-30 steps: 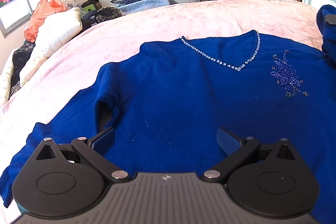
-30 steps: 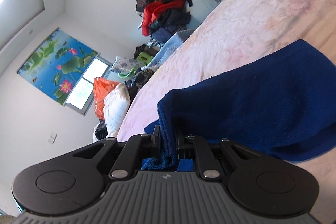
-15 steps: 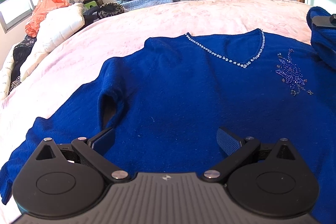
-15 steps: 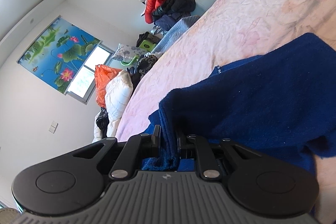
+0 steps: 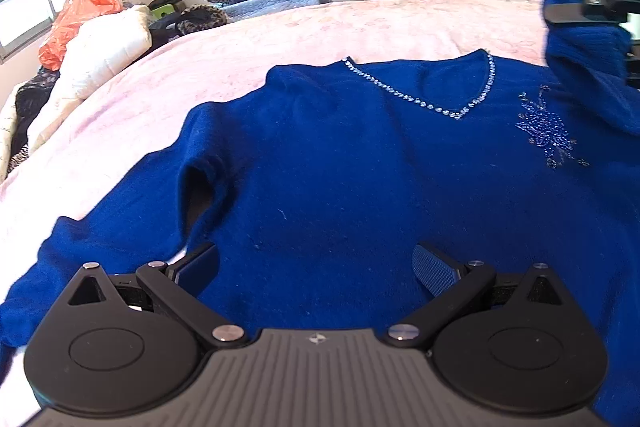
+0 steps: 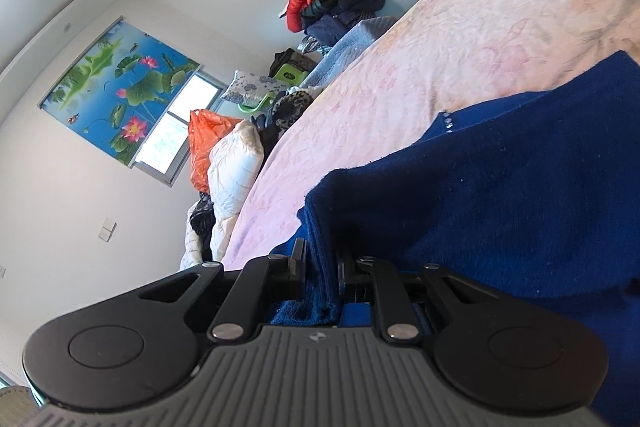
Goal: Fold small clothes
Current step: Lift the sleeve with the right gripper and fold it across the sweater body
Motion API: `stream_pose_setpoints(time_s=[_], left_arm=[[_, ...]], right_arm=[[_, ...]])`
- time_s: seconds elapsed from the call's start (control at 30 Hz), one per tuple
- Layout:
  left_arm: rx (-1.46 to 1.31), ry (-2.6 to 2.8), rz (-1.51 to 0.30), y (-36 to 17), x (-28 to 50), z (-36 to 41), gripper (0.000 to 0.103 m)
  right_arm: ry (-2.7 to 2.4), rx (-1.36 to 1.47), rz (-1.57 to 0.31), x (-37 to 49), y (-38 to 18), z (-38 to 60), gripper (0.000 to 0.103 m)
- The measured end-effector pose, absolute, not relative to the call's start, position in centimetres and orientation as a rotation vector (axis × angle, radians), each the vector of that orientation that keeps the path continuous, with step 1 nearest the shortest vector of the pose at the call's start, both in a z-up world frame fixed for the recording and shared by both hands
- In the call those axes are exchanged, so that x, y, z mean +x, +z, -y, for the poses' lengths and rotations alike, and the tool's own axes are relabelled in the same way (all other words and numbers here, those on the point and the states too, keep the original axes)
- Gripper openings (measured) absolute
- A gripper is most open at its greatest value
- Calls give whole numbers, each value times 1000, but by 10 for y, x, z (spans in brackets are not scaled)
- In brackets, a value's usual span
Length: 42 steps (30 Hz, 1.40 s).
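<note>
Lifted further over the blue sweater (image 5: 360,167) on the bed (image 5: 280,35), a sleeve (image 6: 320,267) is being pinched by the right gripper (image 6: 322,267), apparently firmly; the left gripper (image 5: 316,263) is being held wide open, empty.

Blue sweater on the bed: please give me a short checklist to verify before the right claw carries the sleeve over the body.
1. Right claw shut on the sleeve: ok, cloth is pinched between its fingers.
2. Sleeve lifted off the bed: ok, it hangs from the claw in the left wrist view.
3. Blue sweater body lying flat: ok, apart from a small pucker at the far armpit.
4. Left claw free: ok, open above the hem area, holding nothing.
5. Other sleeve laid straight: cannot tell, its cuff is hidden.
</note>
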<state>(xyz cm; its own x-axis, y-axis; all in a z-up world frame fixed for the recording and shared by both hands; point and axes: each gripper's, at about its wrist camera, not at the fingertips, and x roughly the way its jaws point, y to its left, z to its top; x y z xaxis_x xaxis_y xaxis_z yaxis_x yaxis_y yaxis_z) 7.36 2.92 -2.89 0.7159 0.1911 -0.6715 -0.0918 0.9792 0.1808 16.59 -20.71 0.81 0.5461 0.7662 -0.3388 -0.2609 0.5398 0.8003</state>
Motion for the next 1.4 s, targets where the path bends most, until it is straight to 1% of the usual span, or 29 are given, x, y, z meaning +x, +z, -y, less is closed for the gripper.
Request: stream_pose_setpoints(time_s=[0.23,0.53,0.93,1.4], left_arm=[[113,135,-731,-41,68,-32,103],[38,133,-754,-46,71,-40,103],[32,136,-777,-40,73,-46,103],[45,171,-768,-27,66,-59,103]], right_arm=[[692,792,-799,178,-4,189,19],[703,762,-843,186,-11,167,19],[752,684,-882,199,-5,131,20],[769,667,-910,211,-6,107,20]])
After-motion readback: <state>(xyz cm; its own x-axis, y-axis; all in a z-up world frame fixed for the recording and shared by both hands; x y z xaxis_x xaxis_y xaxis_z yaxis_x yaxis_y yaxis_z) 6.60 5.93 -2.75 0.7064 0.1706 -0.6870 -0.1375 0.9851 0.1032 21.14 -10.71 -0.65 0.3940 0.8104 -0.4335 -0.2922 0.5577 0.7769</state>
